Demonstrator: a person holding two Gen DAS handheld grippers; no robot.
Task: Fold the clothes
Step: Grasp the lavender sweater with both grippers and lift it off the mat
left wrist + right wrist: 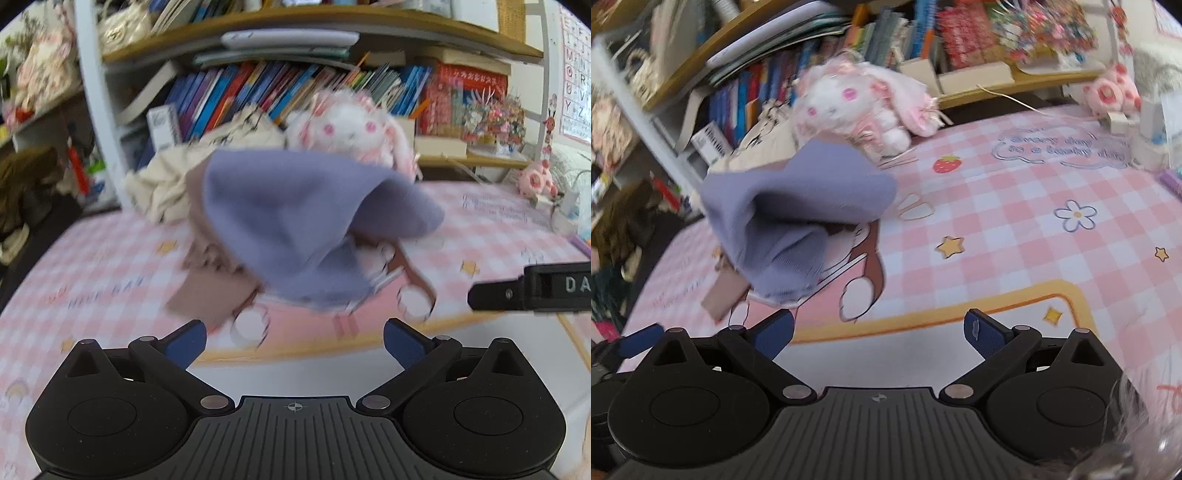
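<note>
A lavender garment (295, 221) with a brown part (207, 288) sits bunched and blurred over the pink checked mat (110, 266), just ahead of my left gripper (293, 336). That gripper is open and holds nothing. From the right wrist, the same lavender garment (783, 221) lies ahead and to the left of my right gripper (879, 325), which is also open and empty. Whether the garment rests on the mat (1015, 229) or hangs above it, I cannot tell. One finger of the right gripper (517, 291) pokes in from the right of the left wrist view.
A white and pink plush rabbit (351, 129) and a heap of cream cloth (166, 184) lie behind the garment, against a bookshelf (258, 92). A small pink plush (1112, 92) and boxes sit at the mat's far right. Dark clutter lies off the left edge.
</note>
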